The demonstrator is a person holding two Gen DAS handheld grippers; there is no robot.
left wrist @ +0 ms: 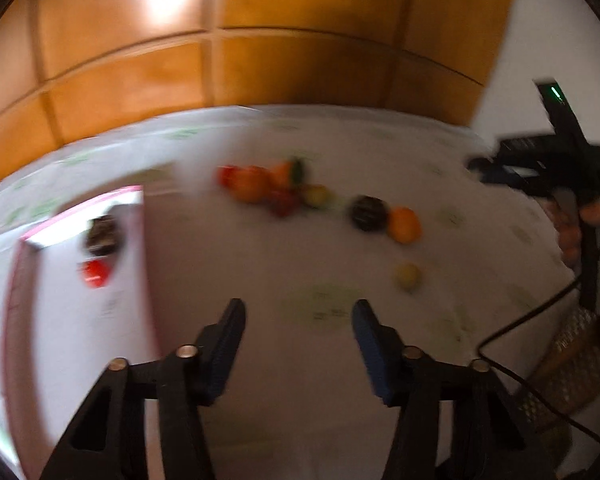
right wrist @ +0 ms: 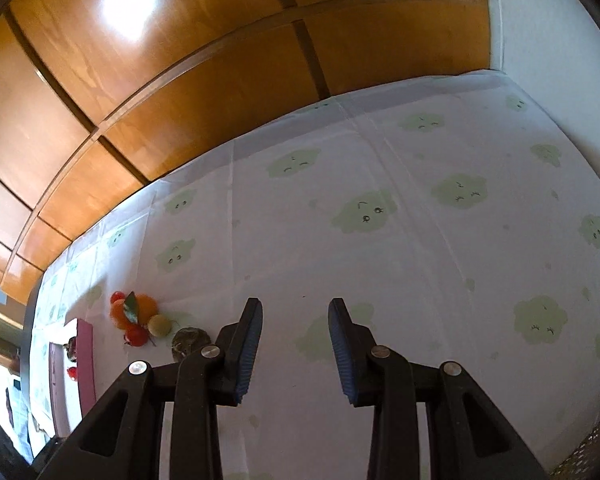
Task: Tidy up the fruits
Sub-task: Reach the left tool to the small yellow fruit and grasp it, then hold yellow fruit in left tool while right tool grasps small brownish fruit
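In the blurred left wrist view my left gripper (left wrist: 299, 322) is open and empty above the white cloth. A pile of red and orange fruits (left wrist: 260, 184) lies ahead, with a dark round fruit (left wrist: 367, 213), an orange (left wrist: 404, 225) and a small yellow fruit (left wrist: 407, 276) to its right. A pink-rimmed tray (left wrist: 76, 320) at the left holds a dark fruit (left wrist: 102, 234) and a red fruit (left wrist: 96, 273). My right gripper (right wrist: 295, 306) is open and empty; the fruit pile (right wrist: 134, 312) and tray (right wrist: 86, 360) lie far to its left.
A white tablecloth with green cloud faces (right wrist: 364, 212) covers the table. Wooden panels (left wrist: 260, 60) stand behind it. The right hand-held gripper body (left wrist: 556, 168) with its cable shows at the right edge, above a woven basket (left wrist: 568, 368).
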